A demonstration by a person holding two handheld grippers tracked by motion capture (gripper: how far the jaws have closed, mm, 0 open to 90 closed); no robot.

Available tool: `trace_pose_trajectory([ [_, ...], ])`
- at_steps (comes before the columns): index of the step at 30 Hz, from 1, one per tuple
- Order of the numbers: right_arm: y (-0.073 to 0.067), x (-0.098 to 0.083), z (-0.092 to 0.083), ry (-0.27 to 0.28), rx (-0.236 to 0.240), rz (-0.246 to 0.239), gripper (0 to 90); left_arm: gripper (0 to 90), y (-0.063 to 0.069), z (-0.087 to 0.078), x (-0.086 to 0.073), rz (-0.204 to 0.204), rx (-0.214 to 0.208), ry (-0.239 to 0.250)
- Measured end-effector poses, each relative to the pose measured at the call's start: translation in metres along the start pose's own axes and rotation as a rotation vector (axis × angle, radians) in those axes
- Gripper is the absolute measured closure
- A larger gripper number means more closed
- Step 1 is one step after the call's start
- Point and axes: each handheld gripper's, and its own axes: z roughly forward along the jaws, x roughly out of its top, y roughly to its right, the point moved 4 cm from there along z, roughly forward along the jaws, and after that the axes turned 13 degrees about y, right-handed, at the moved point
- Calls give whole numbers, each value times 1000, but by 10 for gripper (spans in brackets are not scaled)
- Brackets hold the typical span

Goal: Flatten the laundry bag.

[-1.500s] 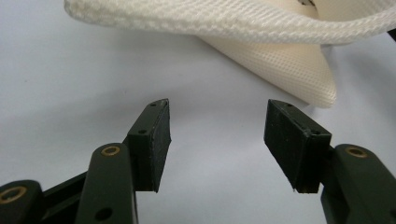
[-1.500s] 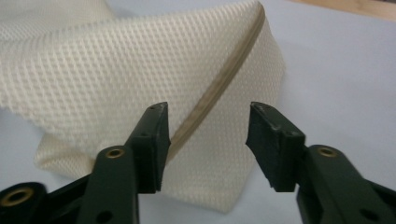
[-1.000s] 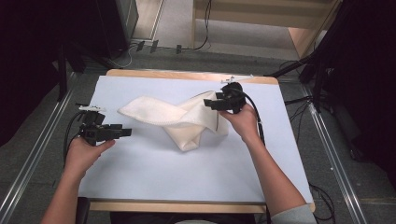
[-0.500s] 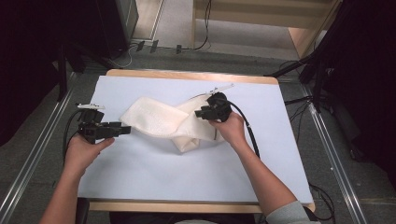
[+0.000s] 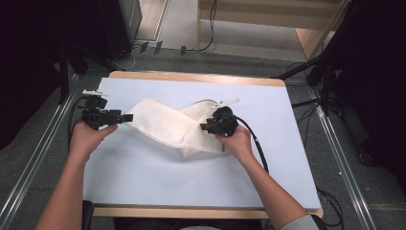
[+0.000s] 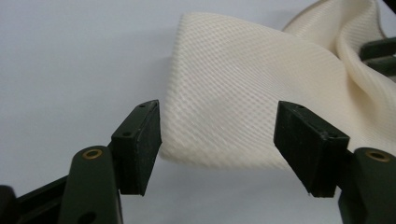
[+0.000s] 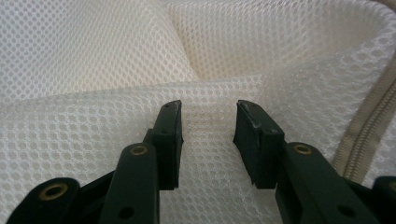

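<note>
Centrally, a cream-white mesh laundry bag (image 5: pixel 172 127) with a zip along one edge is laid crumpled and partly folded on the pale blue rectangular counter (image 5: pixel 143 182) with a wooden rim. The bag's left corner is seen between the jaws of the left claw (image 6: pixel 217 140), which are set wide apart and have just been opening; the pads are not pressed on the cloth. The left claw (image 5: pixel 127 117) is held level at the bag's left end by the left hand (image 5: pixel 86 136). The right claw (image 7: pixel 208 135) is pointed down onto the bag's right part, its jaws half apart after just closing, with a ridge of mesh between the pads; whether the pads press the mesh cannot be told. A cream zip (image 7: pixel 369 140) is noted beside the right jaw. The right claw (image 5: pixel 207 128) is carried by the right hand (image 5: pixel 237 141).
</note>
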Motion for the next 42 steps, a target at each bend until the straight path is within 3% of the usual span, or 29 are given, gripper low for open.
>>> trace_pose_trajectory([
  [6,-2,-8,-6,1,18,7,635,292,-9,23,6,-1,-4,-18],
  [10,-3,-14,-9,1,35,24,637,332,-8,36,4,-31,-20,-37],
  [13,-3,-18,-13,-10,46,40,640,500,-5,43,2,-68,-54,-63],
  [14,-3,-18,-15,-12,48,38,640,500,-3,46,0,-62,-56,-72],
  [17,-2,-18,-20,-16,53,42,636,741,3,52,-6,-27,-77,-101],
  [20,0,-16,-21,-17,52,45,629,863,7,52,-8,-1,-90,-105],
  [26,5,-4,-31,12,17,2,590,889,11,45,-9,29,-104,-99],
  [28,8,-2,-33,18,5,8,585,889,12,43,-10,32,-103,-99],
  [31,25,7,-42,71,-20,43,567,888,14,35,-12,27,-105,-83],
  [34,36,12,-44,87,-41,63,552,888,15,33,-13,26,-108,-80],
  [35,47,16,-42,86,-70,69,531,888,16,33,-13,29,-109,-81],
  [38,54,20,-38,68,-96,65,506,887,19,32,-14,38,-107,-85],
  [39,62,27,-31,60,-116,55,468,887,21,30,-14,39,-106,-79],
  [42,68,37,-21,73,-124,50,416,887,22,29,-15,45,-115,-78],
])
